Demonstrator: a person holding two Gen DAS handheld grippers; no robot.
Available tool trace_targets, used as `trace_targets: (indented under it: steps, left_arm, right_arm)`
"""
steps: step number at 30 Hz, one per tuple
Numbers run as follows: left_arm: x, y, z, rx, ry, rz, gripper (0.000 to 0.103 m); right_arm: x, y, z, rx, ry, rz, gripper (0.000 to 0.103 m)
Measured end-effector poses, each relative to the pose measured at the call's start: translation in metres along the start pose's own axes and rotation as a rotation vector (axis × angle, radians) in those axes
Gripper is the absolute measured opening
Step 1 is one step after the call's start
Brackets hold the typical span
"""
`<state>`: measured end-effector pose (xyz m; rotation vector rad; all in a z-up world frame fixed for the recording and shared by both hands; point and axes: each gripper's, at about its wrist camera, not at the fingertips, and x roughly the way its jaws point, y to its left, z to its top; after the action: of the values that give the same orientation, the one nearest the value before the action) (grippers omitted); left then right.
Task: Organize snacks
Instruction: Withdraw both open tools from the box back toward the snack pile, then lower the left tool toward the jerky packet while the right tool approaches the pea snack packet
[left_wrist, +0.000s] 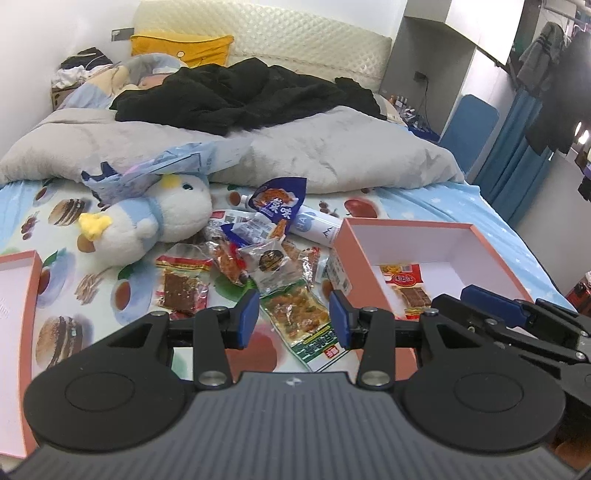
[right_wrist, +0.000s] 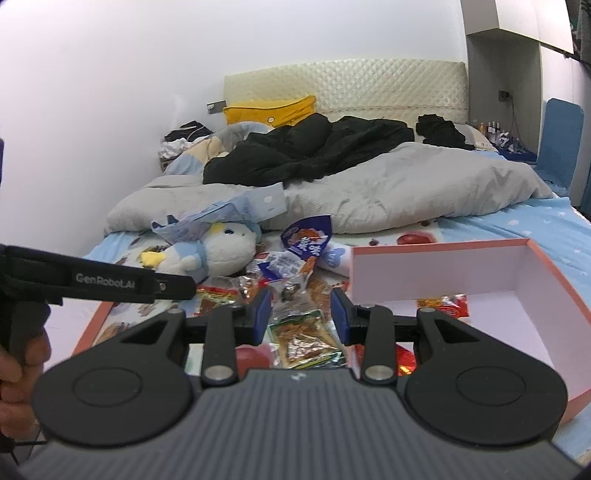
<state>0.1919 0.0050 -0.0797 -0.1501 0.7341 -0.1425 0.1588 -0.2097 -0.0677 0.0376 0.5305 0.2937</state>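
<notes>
Between both jaws lies a green snack packet (left_wrist: 297, 319), untouched; left gripper (left_wrist: 293, 319) and right gripper (right_wrist: 300, 314) gape empty. Only the right view shows a hand (right_wrist: 22, 365); pink box (left_wrist: 491, 236) sits right.

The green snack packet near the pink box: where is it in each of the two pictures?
Left wrist view: the green snack packet lies low in the middle, between the gripper fingers, left of the pink box.
Right wrist view: the green snack packet is again low and central, between the fingers.
Shared landmark: the white plush toy, up and to the left.
</notes>
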Motion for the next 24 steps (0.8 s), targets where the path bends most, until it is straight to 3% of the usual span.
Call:
trace_targets:
  steps: [7,24]
  left_arm:
    - [-0.009,0.025,-0.016,0.015,-0.014,0.045,0.048]
    - [-0.028,0.077,-0.081,-0.096,0.034,0.089,0.048]
  right_arm:
    - [0.003,0.020,-0.014,0.011,0.001,0.017,0.038]
    - [0.011,0.049,-0.068,0.020,0.072,0.059,0.038]
